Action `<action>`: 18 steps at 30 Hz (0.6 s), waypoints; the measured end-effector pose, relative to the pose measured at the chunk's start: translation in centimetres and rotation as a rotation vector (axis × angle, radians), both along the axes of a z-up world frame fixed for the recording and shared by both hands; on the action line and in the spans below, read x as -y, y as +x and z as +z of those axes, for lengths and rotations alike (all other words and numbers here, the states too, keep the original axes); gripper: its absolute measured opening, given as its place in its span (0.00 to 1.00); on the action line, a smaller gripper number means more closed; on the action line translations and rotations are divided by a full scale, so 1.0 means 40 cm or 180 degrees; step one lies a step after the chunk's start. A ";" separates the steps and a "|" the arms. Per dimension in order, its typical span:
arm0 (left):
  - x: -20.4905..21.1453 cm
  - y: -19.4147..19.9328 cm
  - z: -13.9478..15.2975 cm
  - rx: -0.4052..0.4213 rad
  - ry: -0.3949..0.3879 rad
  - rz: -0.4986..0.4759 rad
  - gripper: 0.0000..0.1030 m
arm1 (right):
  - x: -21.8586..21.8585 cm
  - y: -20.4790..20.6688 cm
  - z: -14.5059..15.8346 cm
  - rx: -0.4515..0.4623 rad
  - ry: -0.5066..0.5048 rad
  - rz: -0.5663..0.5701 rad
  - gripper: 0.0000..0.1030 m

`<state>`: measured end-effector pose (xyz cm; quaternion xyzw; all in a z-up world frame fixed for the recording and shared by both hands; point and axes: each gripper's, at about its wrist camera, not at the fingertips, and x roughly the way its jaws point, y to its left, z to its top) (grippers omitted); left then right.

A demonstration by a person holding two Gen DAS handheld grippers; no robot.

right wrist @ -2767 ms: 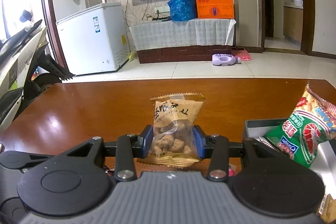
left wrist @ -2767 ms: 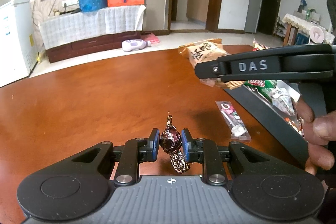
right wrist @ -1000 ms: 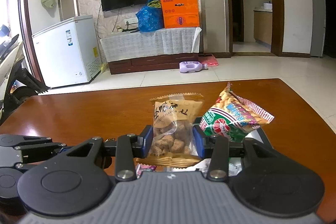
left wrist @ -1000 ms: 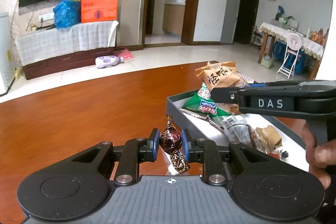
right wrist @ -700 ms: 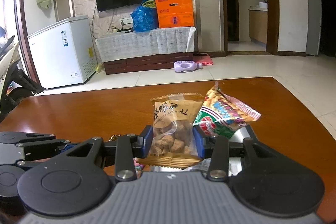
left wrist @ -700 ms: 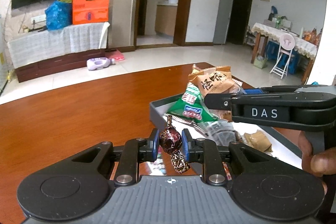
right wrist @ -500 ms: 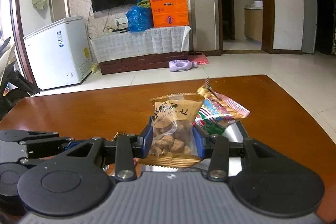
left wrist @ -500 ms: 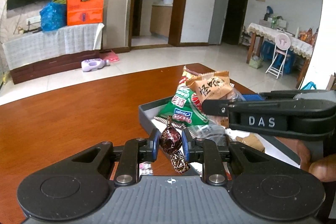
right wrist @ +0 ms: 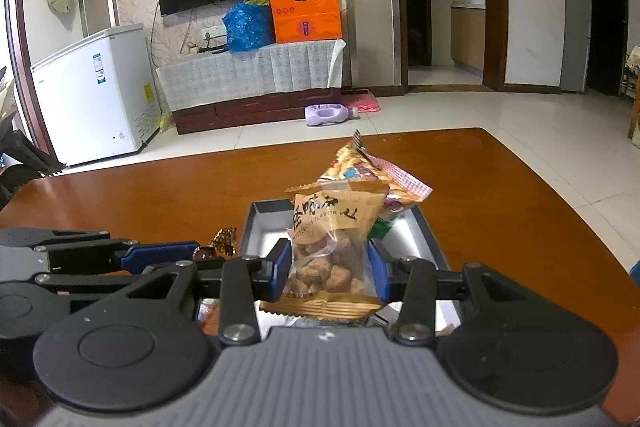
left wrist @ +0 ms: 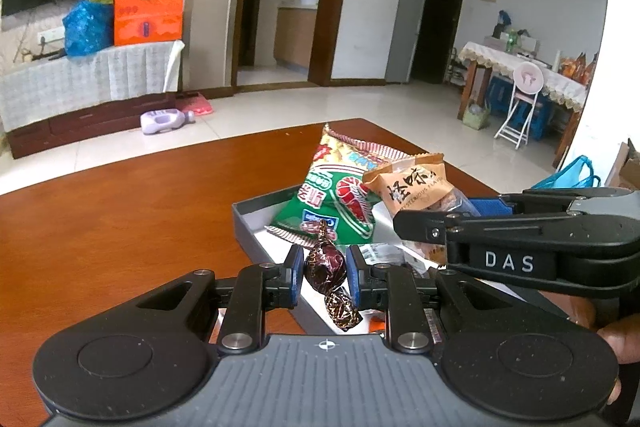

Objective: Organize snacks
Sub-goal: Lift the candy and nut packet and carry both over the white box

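Two claws holding snacks over a grey tray (left wrist: 256, 227) on the wooden table (left wrist: 120, 219).
Left claw (left wrist: 323, 277) is pinching a foil-wrapped candy (left wrist: 324, 267) above the tray's near-left edge; right claw (right wrist: 330, 269) is gripping a brown snack packet (right wrist: 334, 247) above the tray, with a green chip bag (left wrist: 336, 199) lying inside behind.

Right gripper (right wrist: 330, 269) pinches a tan clear-windowed packet of brown nuggets (right wrist: 334, 251) above a grey open tray (right wrist: 262, 223) on a reddish-brown wooden table (right wrist: 500, 195).
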<state>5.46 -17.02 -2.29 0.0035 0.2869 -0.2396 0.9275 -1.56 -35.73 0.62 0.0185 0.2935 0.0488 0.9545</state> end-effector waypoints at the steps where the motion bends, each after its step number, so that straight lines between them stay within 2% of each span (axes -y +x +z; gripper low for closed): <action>1: 0.004 0.000 -0.003 -0.0004 -0.0002 -0.0010 0.23 | 0.004 0.000 -0.002 -0.0012 -0.0009 -0.0003 0.40; 18: 0.056 0.023 -0.024 -0.0052 0.0036 -0.0100 0.23 | 0.047 -0.010 -0.026 -0.0129 -0.0117 -0.0012 0.40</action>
